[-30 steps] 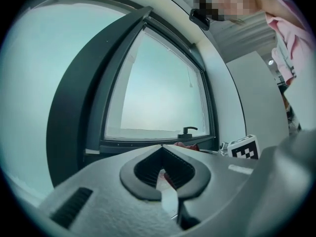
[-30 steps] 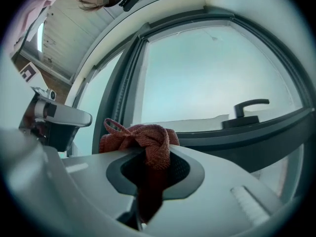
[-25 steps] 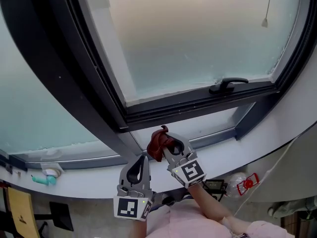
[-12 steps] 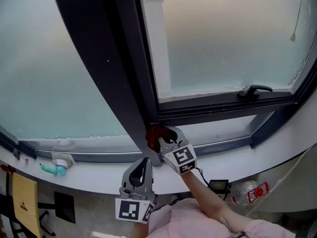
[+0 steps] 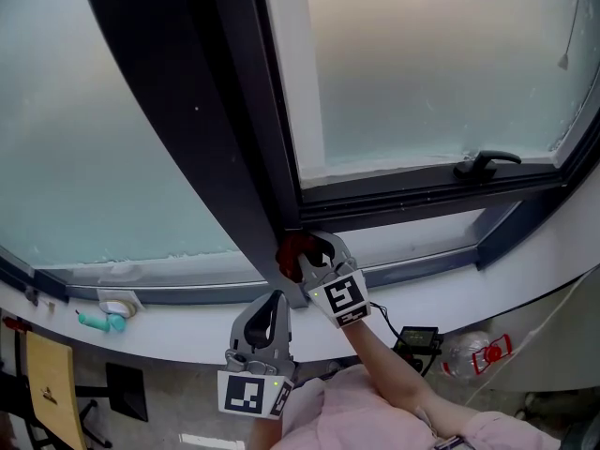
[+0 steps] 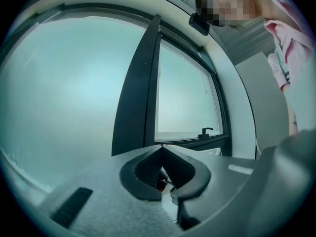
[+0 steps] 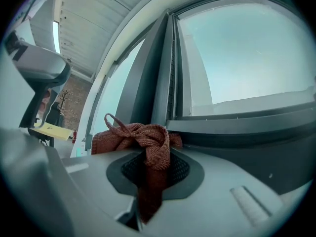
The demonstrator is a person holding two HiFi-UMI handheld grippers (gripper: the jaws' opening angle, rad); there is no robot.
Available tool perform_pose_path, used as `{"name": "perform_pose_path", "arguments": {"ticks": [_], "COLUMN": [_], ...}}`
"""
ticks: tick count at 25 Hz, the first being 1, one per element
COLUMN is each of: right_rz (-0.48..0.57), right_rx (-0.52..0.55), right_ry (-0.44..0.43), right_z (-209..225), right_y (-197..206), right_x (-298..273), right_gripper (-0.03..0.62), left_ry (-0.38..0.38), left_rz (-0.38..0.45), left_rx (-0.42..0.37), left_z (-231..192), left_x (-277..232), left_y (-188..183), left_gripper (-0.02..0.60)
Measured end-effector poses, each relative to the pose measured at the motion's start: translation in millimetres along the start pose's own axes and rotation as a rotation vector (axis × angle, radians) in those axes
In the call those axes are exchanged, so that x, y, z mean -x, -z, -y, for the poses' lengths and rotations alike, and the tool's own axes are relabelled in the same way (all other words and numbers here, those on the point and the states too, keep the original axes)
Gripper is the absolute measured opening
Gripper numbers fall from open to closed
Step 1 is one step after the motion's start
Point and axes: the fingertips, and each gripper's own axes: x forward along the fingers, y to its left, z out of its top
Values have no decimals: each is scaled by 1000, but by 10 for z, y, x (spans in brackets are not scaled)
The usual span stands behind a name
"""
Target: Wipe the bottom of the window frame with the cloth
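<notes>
At the far left of the white sill (image 5: pixel 178 334), a small teal object (image 5: pixel 92 320) and a white round fitting (image 5: pixel 117 305) lie side by side beneath a frosted pane (image 5: pixel 84 139). A broad dark mullion (image 5: pixel 202 129) sweeps down from the top of the window to the sill. Near its foot, the person's left gripper (image 5: pixel 275 298) hangs in front of the sill's edge, its jaws pressed together with nothing between them, tips pointing up toward the frame. Just above and to its right, the right gripper (image 5: pixel 314 254) is clamped on a bunched rust-red cloth (image 5: pixel 294 253). The cloth is held in the corner where the mullion meets the bottom of the window frame (image 5: pixel 422 268), and in the right gripper view a loose loop of it sticks out to the left. Whether the cloth actually presses on the metal cannot be told. A pink sleeve (image 5: pixel 375 415) runs down from the right gripper to the lower edge of the head view. Farther right, a black handle (image 5: pixel 486 165) sits on the lower rail of the opening sash. Below the sill lie a small black device (image 5: pixel 418 338) and a clear bottle with a red label (image 5: pixel 476 356). A thin pull cord (image 5: pixel 568 26) hangs at the upper right.
</notes>
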Motion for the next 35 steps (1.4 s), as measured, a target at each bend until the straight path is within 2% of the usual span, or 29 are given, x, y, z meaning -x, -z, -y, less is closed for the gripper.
{"name": "perform_pose_path", "arguments": {"ticks": [5,11,17,21,29,35], "right_rz": [5,-2,-1,6,-6,-24], "right_rx": [101,165,135,153,65,81], "right_ry": [-14,-4,15,27,81,95], "right_z": [24,127,239,327,523,636], "right_y": [-6,-18,-8,-26,19,19], "right_x": [26,110,187,247,404,495], "right_gripper": [57,57,57,57,57,57], "left_ry": [15,23,35,46,69,86], "left_rz": [10,7,11,8,15,19], "left_rx": [-2,1,0,2,4,9], "left_z": [36,79,131,184,292,379], "left_x": [-67,-123,-186,-216,-263,-303], "left_y": [-18,-15,-19,-6,-17,-23], "left_gripper": [-3,-3,-3,-3,-3,-3]}}
